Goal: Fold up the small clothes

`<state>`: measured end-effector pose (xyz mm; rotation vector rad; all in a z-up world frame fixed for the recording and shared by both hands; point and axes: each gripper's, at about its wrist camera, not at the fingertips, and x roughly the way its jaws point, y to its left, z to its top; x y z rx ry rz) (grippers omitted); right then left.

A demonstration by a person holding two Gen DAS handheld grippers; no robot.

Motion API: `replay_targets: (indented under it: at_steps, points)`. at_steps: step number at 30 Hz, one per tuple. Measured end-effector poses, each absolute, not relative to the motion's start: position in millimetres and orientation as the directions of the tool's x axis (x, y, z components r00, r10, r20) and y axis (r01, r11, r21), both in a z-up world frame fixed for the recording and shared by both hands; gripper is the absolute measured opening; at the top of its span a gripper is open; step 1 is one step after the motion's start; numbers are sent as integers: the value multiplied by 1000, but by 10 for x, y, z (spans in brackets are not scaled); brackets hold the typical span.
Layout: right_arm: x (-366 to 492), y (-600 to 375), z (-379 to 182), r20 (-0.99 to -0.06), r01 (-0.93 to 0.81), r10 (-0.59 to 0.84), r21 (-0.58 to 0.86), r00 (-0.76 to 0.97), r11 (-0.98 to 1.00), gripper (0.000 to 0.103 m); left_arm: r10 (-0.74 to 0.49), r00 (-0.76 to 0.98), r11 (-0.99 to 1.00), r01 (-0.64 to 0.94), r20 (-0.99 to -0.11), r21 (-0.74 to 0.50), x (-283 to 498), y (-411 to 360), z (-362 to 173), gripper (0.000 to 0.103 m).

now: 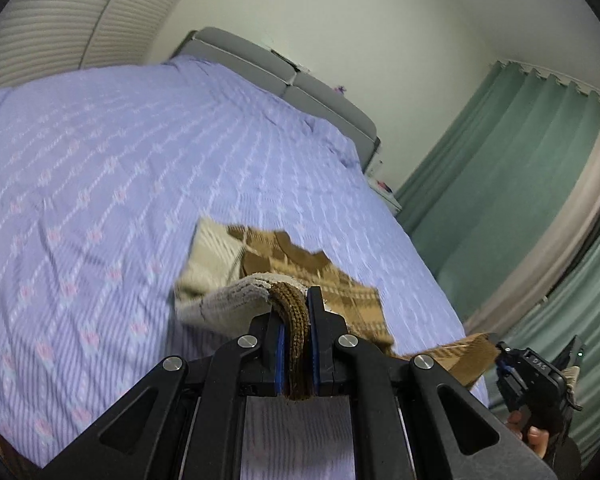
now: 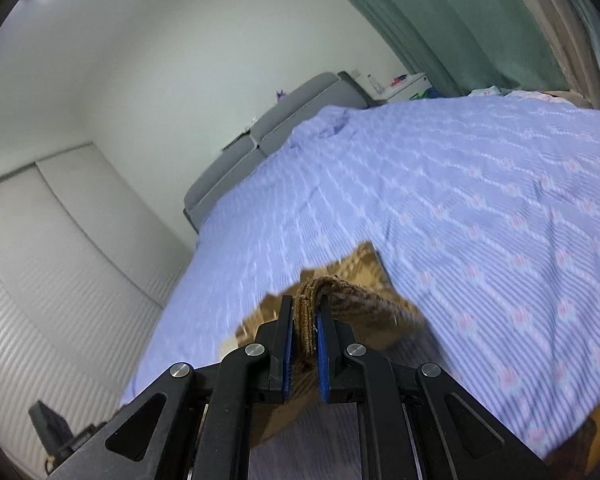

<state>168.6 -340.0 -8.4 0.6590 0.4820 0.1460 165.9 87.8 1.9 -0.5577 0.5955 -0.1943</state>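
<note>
Nearest in the left wrist view: left gripper (image 1: 296,320), jaws clamped on the brown ribbed hem of a knitted sweater (image 1: 300,276), blue pads pressed against the knit on both sides. Cream knit bunched just left of the fingertips. Beyond them, the rest of the brown-and-cream checked garment hanging and trailing down onto the bedspread (image 1: 120,168), lilac with striped rows of small pink motifs, blurred. Low at the right edge, right gripper (image 1: 500,360) pinching another brown edge of the same garment, with fingers (image 1: 534,436) of the holding hand beneath it.

Same story from the right wrist view: right gripper (image 2: 305,320) closed tight on a folded brown ribbed edge of the sweater (image 2: 340,292), cloth draped away behind and below the jaws, hiding part of the bedspread (image 2: 460,200).

Farther off, grey padded headboard (image 1: 300,80) at the far end of the bed, small white bedside table (image 2: 400,84) with little items too small to identify. Green curtains (image 1: 520,160) beside the bed, a beige one next to them. White ribbed wardrobe doors (image 2: 28,280) on the other side, plain wall behind.
</note>
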Motion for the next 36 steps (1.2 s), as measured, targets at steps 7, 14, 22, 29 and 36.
replay_targets:
  at_steps: [7,14,22,29,36]
  points:
    - [2125,-3352,77,-377,58,201,576,904,815,11,-275,823,842,-44,-497,-537,2148,946,108,11]
    - [2656,-3303,130,-412,80,183,545,893,835,11,-234,806,847,-106,-544,-521,2745,999,36,11]
    - [3295,-3213,-6,-501,125,158,485,851,865,11,-232,742,837,-178,-629,-518,3357,1040,-277,11]
    - [3727,-3169,-304,-587,169,139,438,797,883,11,-233,684,831,-229,-691,-506,3710,1033,-638,11]
    - [4031,-3180,-647,-655,225,127,426,745,876,11,-217,630,842,-265,-746,-469,3964,1022,-1009,11]
